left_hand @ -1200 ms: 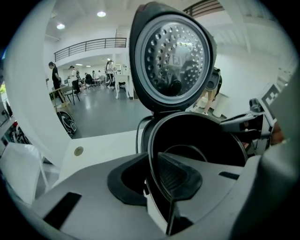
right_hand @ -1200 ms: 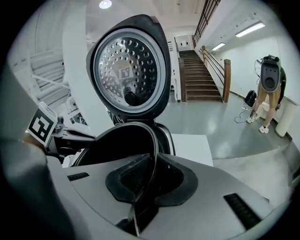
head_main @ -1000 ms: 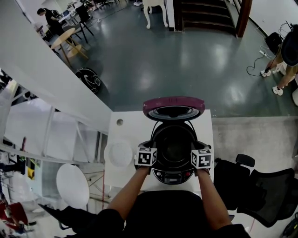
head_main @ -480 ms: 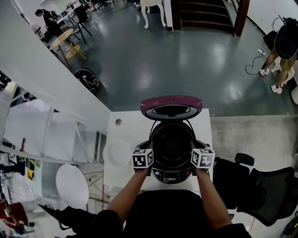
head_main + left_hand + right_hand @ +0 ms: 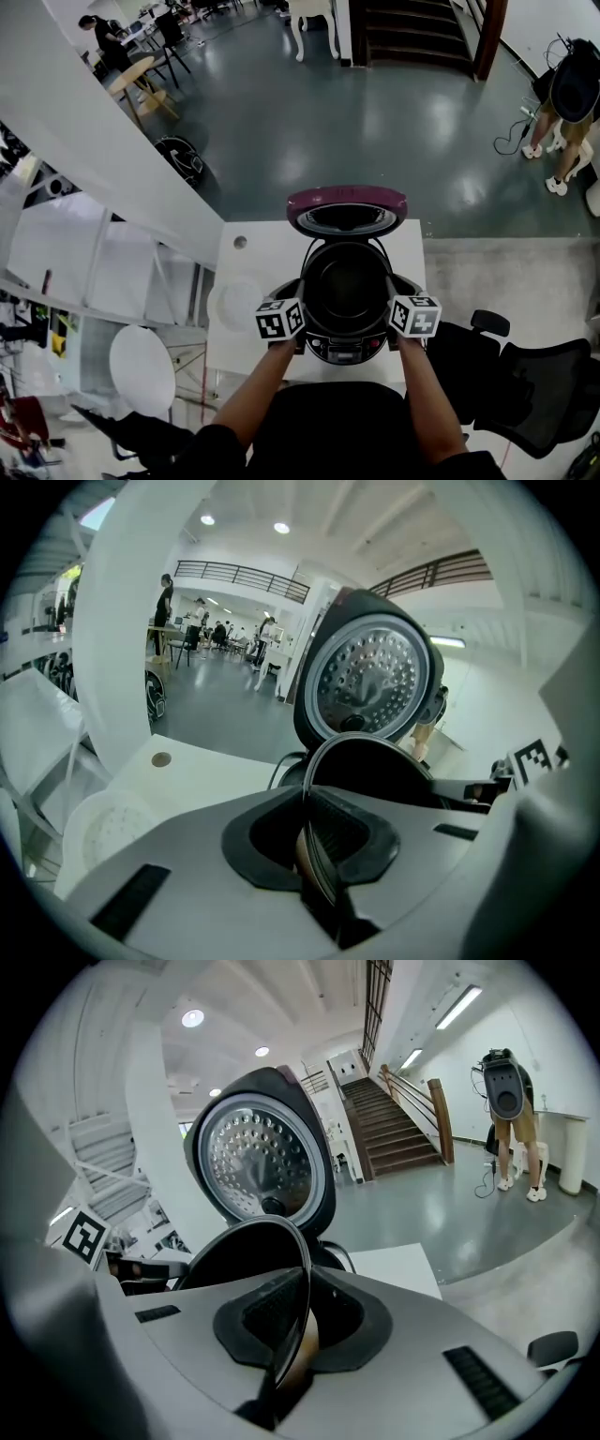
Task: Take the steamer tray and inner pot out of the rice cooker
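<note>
The dark inner pot (image 5: 345, 286) hangs a little above the rice cooker (image 5: 347, 350), whose maroon lid (image 5: 347, 208) stands open behind it. My left gripper (image 5: 300, 317) is shut on the pot's left rim (image 5: 375, 761), and its jaws have just been closing on that thin edge. My right gripper (image 5: 393, 315) is shut on the right rim (image 5: 248, 1251), its jaws likewise having just closed tighter. In each gripper view the rim runs between the black pads (image 5: 352, 841) (image 5: 267, 1316). The white perforated steamer tray (image 5: 239, 302) lies on the table left of the cooker.
The cooker stands on a small white table (image 5: 258, 258) with a round hole (image 5: 241, 242) at its back left. A white railing runs along the left, a round white stool (image 5: 141, 370) below it. A black office chair (image 5: 525, 375) stands at the right.
Both grippers have risen with the inner pot, which now shows larger and higher over the cooker body. The marker cubes have tilted and spread slightly outward.
</note>
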`<action>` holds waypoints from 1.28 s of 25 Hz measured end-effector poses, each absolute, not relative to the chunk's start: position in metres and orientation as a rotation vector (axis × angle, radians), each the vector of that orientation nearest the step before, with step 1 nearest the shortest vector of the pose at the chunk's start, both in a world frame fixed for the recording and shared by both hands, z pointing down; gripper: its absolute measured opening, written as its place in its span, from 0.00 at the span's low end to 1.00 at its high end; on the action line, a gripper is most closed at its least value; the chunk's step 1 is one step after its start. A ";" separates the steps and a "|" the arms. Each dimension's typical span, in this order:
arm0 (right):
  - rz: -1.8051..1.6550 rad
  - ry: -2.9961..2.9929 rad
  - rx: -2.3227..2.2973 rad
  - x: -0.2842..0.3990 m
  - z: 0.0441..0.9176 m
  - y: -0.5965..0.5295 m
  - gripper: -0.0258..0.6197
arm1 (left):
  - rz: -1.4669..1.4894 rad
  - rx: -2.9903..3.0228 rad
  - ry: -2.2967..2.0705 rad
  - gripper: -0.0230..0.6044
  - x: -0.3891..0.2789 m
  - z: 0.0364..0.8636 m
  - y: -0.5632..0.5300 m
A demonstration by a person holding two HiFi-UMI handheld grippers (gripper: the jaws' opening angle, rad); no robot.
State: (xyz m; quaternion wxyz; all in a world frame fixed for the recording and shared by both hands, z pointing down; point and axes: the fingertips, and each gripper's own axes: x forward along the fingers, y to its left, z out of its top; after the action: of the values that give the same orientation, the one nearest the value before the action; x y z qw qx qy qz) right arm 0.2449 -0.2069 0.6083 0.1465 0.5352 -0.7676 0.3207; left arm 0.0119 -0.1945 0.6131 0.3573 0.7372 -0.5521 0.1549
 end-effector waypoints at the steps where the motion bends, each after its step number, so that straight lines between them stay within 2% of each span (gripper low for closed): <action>1: 0.915 -2.221 1.542 0.244 0.602 -0.206 0.07 | 0.380 1.906 -1.429 0.07 0.012 0.608 -0.194; 19: 0.719 -2.422 1.517 0.229 0.515 -0.206 0.07 | 0.116 1.946 -1.510 0.07 -0.003 0.534 -0.171; 32: 0.663 -2.558 1.403 0.167 0.467 -0.200 0.07 | 0.011 1.919 -1.607 0.07 -0.061 0.493 -0.150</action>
State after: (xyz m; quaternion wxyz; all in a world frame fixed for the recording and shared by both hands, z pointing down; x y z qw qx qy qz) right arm 0.1669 -0.2001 0.4674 0.0749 0.4676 -0.8526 0.2210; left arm -0.0611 -0.1505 0.4931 0.3139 0.7280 -0.6094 0.0041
